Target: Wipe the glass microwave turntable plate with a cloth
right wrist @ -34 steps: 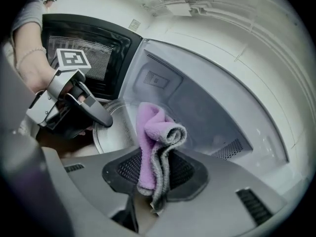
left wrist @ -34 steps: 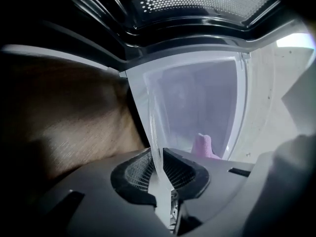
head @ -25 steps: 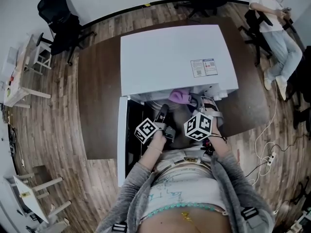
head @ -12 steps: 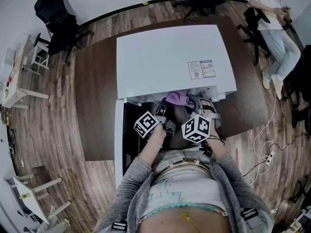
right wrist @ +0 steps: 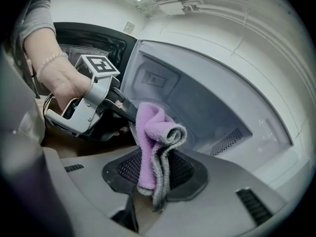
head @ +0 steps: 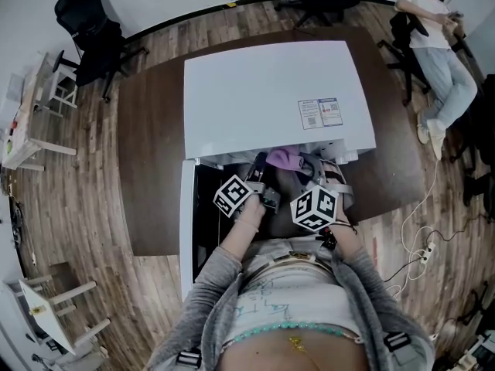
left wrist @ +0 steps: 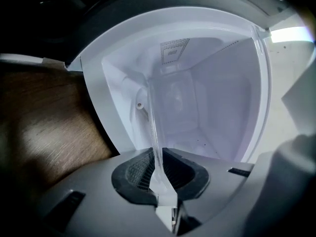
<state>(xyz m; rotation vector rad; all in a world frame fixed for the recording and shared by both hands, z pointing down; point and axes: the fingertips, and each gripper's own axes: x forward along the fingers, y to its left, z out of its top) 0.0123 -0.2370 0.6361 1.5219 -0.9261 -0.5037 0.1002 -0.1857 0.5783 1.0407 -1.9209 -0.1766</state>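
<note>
The clear glass turntable plate (left wrist: 155, 132) stands on edge between the pads of my left gripper (left wrist: 160, 174), which is shut on its rim. Behind it gapes the white microwave (head: 271, 99) cavity (left wrist: 197, 98). In the right gripper view the plate (right wrist: 212, 98) shows as a broad see-through disc, with the left gripper (right wrist: 96, 95) clamped on its near edge. My right gripper (right wrist: 155, 169) is shut on a folded purple and grey cloth (right wrist: 155, 137), whose top rests against the plate's face. In the head view both grippers (head: 259, 175) (head: 309, 167) and the cloth (head: 282, 158) sit at the oven's mouth.
The microwave door (head: 187, 222) hangs open to the left, beside my left arm. The oven stands on a dark wooden table (head: 155, 145). Office chairs (head: 89, 29) stand at the back left, a seated person (head: 433, 29) at the back right, and cables (head: 425, 246) lie on the floor.
My left gripper has edged a little toward the microwave opening with the plate still in it. The right gripper and cloth have stayed in place.
</note>
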